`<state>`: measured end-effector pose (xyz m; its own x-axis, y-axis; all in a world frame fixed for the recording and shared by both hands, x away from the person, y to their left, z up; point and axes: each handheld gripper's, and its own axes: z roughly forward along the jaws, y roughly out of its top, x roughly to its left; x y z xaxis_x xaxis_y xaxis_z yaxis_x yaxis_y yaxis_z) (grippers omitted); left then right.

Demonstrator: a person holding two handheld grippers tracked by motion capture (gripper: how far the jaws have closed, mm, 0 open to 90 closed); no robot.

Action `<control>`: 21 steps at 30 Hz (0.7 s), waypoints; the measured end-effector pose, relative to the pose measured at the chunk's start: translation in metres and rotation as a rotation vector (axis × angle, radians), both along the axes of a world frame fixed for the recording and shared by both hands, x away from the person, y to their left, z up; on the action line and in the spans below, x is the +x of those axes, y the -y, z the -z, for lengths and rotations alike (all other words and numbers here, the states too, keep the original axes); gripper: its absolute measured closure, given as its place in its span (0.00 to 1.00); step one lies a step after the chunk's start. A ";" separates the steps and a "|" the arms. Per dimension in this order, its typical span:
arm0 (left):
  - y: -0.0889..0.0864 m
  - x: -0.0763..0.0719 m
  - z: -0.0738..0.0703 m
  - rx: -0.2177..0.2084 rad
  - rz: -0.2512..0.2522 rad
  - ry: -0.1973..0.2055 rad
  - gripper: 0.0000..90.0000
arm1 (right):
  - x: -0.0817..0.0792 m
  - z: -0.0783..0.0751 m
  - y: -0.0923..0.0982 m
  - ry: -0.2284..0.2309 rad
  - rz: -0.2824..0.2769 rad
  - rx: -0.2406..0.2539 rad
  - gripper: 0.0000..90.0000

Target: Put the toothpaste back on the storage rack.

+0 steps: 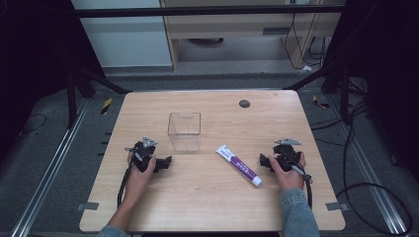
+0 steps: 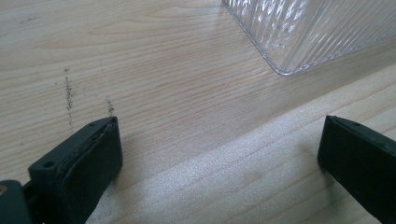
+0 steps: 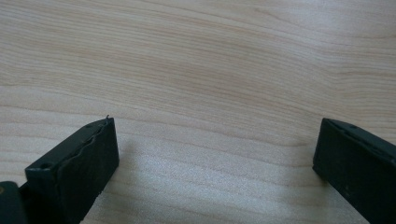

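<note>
A clear ribbed plastic box (image 1: 184, 130) stands on the wooden table (image 1: 212, 207), a little left of centre. A white and purple tube (image 1: 239, 165) lies flat to its right, cap end toward the person. My left gripper (image 1: 167, 162) rests on the table left of the box and points right, jaws wide apart over bare wood. The box's near corner (image 2: 299, 37) rises ahead of my left gripper (image 2: 219, 154). My right gripper (image 1: 262, 160) lies right of the tube, points left at it, and is open. Bare wood lies between the jaws of my right gripper (image 3: 215, 154).
A small dark round disc (image 1: 244, 103) sits near the table's far edge. Black cables (image 1: 356, 148) trail over the grey floor to the right. Metal rails run along both sides of the table.
</note>
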<state>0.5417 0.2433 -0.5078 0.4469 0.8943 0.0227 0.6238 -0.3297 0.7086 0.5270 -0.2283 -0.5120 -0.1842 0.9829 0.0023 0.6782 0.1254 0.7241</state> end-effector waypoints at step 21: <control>0.000 0.000 0.000 -0.001 -0.001 0.000 0.00 | -0.043 -0.062 -0.010 0.006 -0.225 -0.018 0.26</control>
